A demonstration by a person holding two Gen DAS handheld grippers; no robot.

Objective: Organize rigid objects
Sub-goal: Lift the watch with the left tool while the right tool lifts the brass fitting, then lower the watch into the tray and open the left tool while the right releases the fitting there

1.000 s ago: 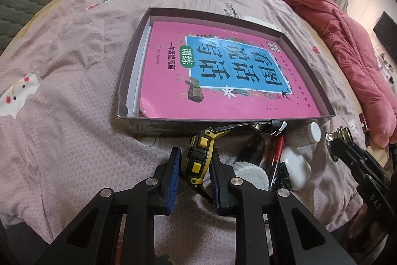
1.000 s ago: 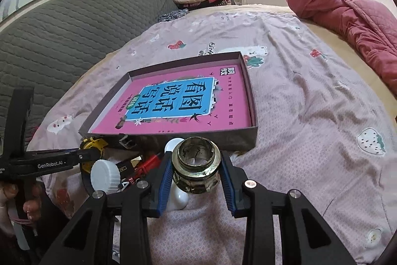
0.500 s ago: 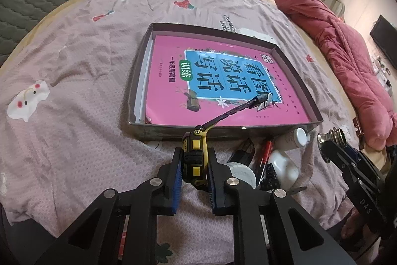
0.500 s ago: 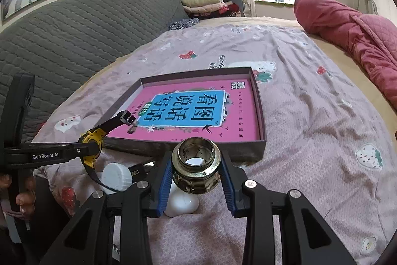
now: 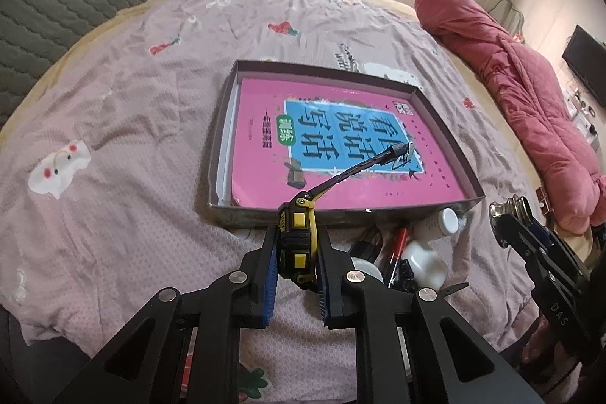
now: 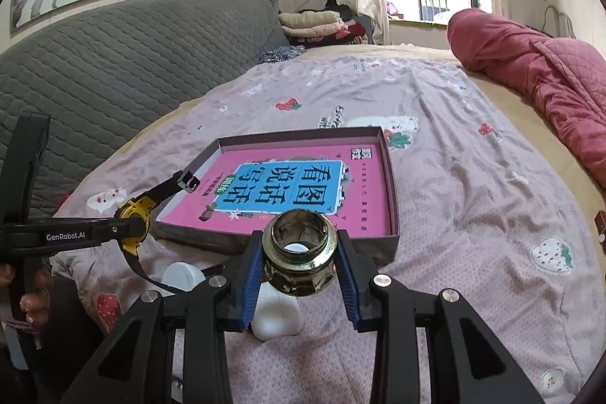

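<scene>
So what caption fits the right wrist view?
Right gripper holding a shiny brass ring-shaped fitting before a shallow brown box.

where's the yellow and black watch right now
The watch is clamped in the left gripper, lifted above the bed, just in front of the near wall of the box; its strap reaches over the pink book.
</scene>
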